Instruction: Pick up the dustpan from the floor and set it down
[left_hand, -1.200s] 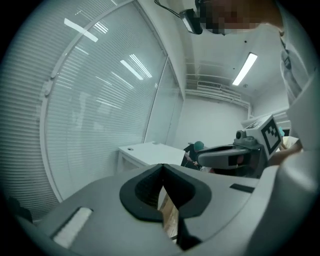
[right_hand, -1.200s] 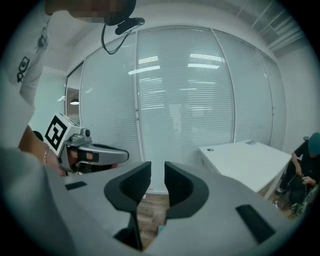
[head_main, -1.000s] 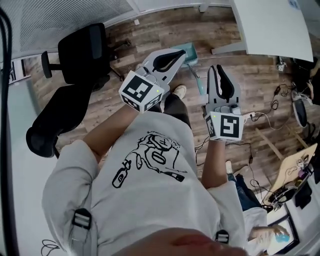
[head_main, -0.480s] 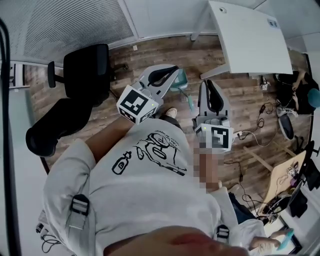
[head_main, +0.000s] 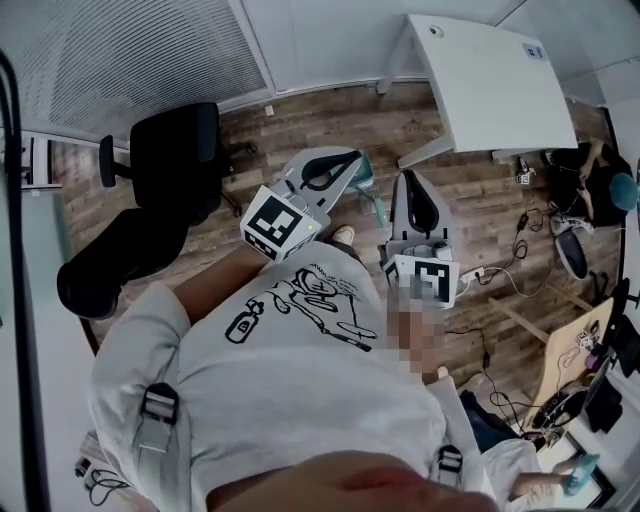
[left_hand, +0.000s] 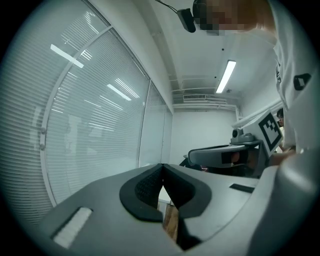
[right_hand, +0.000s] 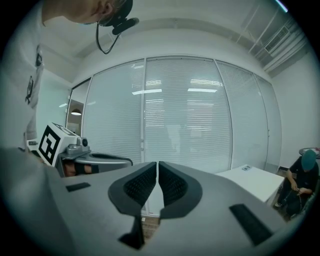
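nearest, held level in front of the person's white shirt, the left claw (head_main: 350, 158) had its tips pressed together on nothing. the right claw (head_main: 408, 180) beside it was closing, with only a thin slit left between the pads and nothing in it. neither had hold of anything.

below and just beyond them, the teal dustpan (head_main: 364, 170) lay on the wooden floor (head_main: 480, 200), its scoop partly hidden behind the left claw and its slim handle running back toward the person's shoe. it looked like moulded plastic, so probably light, stiff and a little slick. the handle seemed the sensible place to take hold, close to the scoop so the pan would not swing or twist.

the count was one dustpan and two claws. farther off stood what looked like one black office chair (head_main: 170, 150) on the left and one white worktop (head_main: 490, 80) toward the wall. a second person sat at the far right edge.
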